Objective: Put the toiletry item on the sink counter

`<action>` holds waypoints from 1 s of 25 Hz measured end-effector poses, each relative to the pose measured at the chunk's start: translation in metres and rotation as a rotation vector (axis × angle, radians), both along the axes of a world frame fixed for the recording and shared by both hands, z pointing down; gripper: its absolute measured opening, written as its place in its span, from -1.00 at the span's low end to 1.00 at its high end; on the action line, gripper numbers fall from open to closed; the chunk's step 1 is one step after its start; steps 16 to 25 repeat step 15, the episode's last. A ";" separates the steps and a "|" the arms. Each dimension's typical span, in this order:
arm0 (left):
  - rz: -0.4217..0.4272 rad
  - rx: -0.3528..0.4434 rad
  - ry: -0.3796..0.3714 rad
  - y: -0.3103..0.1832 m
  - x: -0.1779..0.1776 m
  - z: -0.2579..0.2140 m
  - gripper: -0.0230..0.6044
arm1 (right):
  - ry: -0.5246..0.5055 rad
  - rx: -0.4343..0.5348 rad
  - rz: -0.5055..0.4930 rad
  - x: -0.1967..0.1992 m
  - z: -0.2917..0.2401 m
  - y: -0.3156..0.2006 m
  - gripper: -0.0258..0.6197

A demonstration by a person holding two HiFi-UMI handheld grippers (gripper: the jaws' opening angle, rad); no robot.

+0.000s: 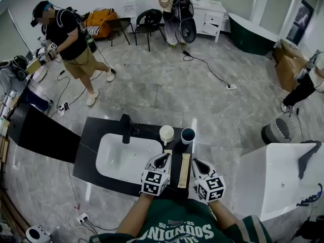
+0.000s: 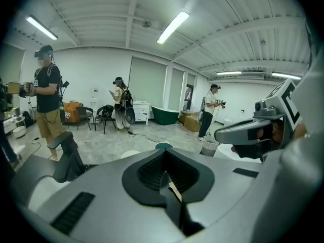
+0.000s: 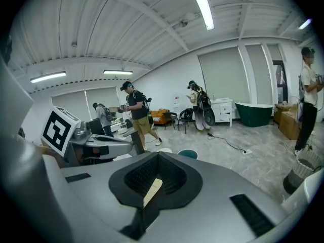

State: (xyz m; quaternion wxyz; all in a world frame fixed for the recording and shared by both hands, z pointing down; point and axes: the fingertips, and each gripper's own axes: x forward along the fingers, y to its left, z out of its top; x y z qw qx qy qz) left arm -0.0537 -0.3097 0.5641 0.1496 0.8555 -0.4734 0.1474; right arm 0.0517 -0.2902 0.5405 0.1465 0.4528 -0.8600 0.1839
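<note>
Sink counter (image 1: 88, 135) mid-frame matt black, basin (image 1: 114, 156) glossy white, ceramic look, faucet (image 1: 125, 128) matt black, floor (image 1: 167, 90) polished grey marble look, tan strip (image 1: 184, 170) lower centre matt, wood-like, left gripper (image 1: 163, 157) and right gripper (image 1: 196, 162) shells smooth grey plastic, pads black, ribbed.

— Where are the hands?

— Low in front of the chest, side by side and a little apart. The left gripper (image 1: 163, 157) and the right gripper (image 1: 196, 162) both point forward, away from the body, with their tips angled slightly toward each other.

— And the jaws?

— Each pair is closed tip to tip and empty, as each gripper's own view shows.

— The arms?

— The left forearm (image 1: 132, 217) and right forearm (image 1: 226, 215) are bare and reach forward from green sleeves. The marker cubes face up.
</note>
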 end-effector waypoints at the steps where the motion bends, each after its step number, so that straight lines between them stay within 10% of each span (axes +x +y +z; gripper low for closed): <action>1: 0.001 0.000 0.001 -0.001 -0.001 0.001 -0.89 | 0.000 0.000 0.001 -0.001 0.001 0.000 -0.79; 25: 0.014 -0.003 0.006 -0.007 -0.006 0.005 -0.89 | 0.016 -0.010 0.003 -0.009 0.004 -0.004 -0.79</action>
